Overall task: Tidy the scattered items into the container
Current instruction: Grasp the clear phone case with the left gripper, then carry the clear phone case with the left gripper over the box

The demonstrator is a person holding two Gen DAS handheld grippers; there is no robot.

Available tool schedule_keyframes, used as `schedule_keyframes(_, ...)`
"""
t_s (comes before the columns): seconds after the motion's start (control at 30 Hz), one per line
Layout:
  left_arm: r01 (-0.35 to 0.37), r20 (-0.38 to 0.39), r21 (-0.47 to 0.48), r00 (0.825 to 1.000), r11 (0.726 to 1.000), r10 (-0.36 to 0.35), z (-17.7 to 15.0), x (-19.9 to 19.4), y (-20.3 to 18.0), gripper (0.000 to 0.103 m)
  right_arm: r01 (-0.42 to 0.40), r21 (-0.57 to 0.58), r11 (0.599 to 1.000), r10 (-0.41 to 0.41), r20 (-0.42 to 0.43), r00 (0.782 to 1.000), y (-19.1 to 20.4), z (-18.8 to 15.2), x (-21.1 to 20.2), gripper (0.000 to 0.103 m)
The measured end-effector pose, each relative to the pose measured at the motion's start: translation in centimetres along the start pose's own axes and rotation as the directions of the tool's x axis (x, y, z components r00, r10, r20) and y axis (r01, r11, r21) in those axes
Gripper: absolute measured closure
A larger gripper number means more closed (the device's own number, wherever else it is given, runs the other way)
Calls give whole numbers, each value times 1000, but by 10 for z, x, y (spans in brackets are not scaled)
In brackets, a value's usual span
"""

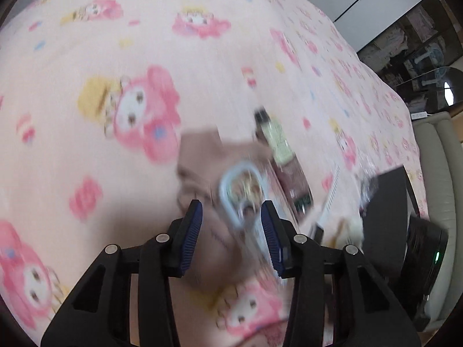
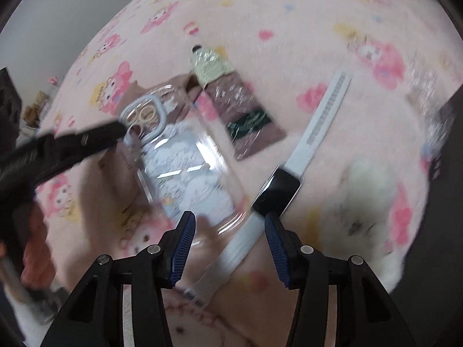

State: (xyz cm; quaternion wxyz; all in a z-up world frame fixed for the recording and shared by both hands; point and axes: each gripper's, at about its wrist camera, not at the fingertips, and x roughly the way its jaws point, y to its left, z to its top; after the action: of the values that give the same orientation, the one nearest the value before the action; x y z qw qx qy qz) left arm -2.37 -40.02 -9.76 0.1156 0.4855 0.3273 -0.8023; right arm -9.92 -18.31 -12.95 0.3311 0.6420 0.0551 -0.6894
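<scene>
A clear phone case [image 2: 191,170] with a pale blue camera ring [image 1: 240,188] lies on a brown cloth [image 1: 202,150] on the pink cartoon blanket. My left gripper [image 1: 231,204] is open, its pads either side of the ring end without pressing it. One of its fingers [image 2: 95,137] shows reaching the ring in the right wrist view. My right gripper [image 2: 228,215] is open above the case's near edge and the white strap of a black-faced watch [image 2: 276,192]. A green-and-brown tube [image 2: 231,98] lies beyond. A black container [image 1: 387,202] stands at the right.
A white fluffy item [image 2: 367,190] lies right of the watch. The blanket [image 1: 115,43] stretches bare to the left and far side. A cream padded edge [image 1: 439,156] and dark shelving [image 1: 411,46] lie past the bed's right side. A hand [image 2: 34,248] holds the left gripper.
</scene>
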Motion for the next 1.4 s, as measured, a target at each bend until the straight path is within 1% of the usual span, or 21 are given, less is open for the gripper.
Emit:
schedule_keyframes(0.03, 4, 7, 2, 1000, 1000, -4, 6, 3, 0, 61, -26, 14, 1000, 27, -21, 999, -2, -1, 2, 56)
schedule_keyframes(0.13, -12, 2, 11, 1000, 1000, 12, 18, 18, 0, 62, -45, 32, 998, 47, -45, 998, -7, 1, 8, 56)
schedule_keyframes(0.17, -21, -3, 16, 1000, 1000, 21, 19, 22, -1, 63, -48, 37, 998, 50, -58, 997, -8, 2, 11, 56)
schedule_keyframes(0.23, -28, -13, 28, 1000, 999, 29, 20, 27, -1, 71, -50, 45, 998, 53, -68, 996, -9, 4, 16, 56)
schedule_keyframes(0.27, -26, -17, 30, 999, 999, 27, 18, 28, -1, 71, -48, 44, 998, 52, -70, 996, -9, 5, 18, 55)
schedule_keyframes(0.37, -36, -10, 28, 999, 999, 36, 12, 20, 2, 73, -48, 60, 997, 51, -64, 997, -10, 8, 21, 55)
schedule_keyframes(0.43, -34, -15, 19, 999, 999, 34, 5, 10, 4, 74, -60, 73, 996, 63, -43, 997, -11, 10, 18, 55)
schedule_keyframes(0.47, -41, -15, 15, 999, 999, 42, 1, 6, 5, 74, -71, 71, 995, 72, -13, 997, -10, 13, 13, 55)
schedule_keyframes(0.53, -57, -26, 6, 998, 998, 57, -12, -4, 9, 74, -58, 60, 996, 58, 13, 998, -6, 18, 7, 55)
schedule_keyframes(0.6, -52, -53, -19, 997, 998, 51, -25, -11, 16, 74, -47, 42, 998, 45, 46, 998, -2, 23, 0, 55)
schedule_keyframes(0.7, -48, -86, -38, 995, 998, 45, -43, -21, 27, 74, -79, 48, 996, 74, 87, 993, -3, 28, -16, 55)
schedule_keyframes(0.77, -44, -86, -54, 996, 998, 39, -48, -25, 33, 74, -52, 33, 998, 48, 101, 994, -3, 23, -24, 55)
schedule_keyframes(0.83, -46, -65, -65, 997, 997, 42, -48, -25, 36, 74, -54, 22, 998, 53, 64, 997, -5, 12, -20, 55)
schedule_keyframes(0.9, -56, -51, -78, 997, 995, 52, -44, -21, 39, 74, -104, 28, 994, 104, 3, 995, -8, 6, -9, 55)
schedule_keyframes(0.93, -49, -46, -79, 998, 996, 46, -42, -18, 38, 74, -104, 31, 994, 105, -28, 994, -8, 5, -2, 55)
schedule_keyframes(0.97, -45, -48, -82, 998, 996, 41, -39, -14, 37, 73, -83, 28, 996, 84, -33, 996, -10, 1, 1, 55)
schedule_keyframes(1.07, -24, -68, -99, 998, 995, 18, -41, -5, 38, 73, -56, 13, 998, 56, -29, 998, -2, 3, 11, 54)
schedule_keyframes(1.17, -46, -70, -69, 997, 997, 41, -47, -10, 33, 69, -66, -17, 998, 65, -13, 998, 1, 3, 8, 53)
schedule_keyframes(1.27, -23, -76, -84, 997, 996, 17, -51, -13, 37, 69, -63, -31, 998, 64, 31, 997, 4, 3, -2, 53)
schedule_keyframes(1.33, -17, -86, -107, 996, 994, 7, -52, -13, 39, 68, -58, -29, 998, 59, 32, 998, 4, 1, -5, 54)
schedule_keyframes(1.4, -11, -78, -99, 997, 995, 3, -54, -20, 32, 68, -42, -41, 998, 43, 46, 998, 7, -2, -11, 55)
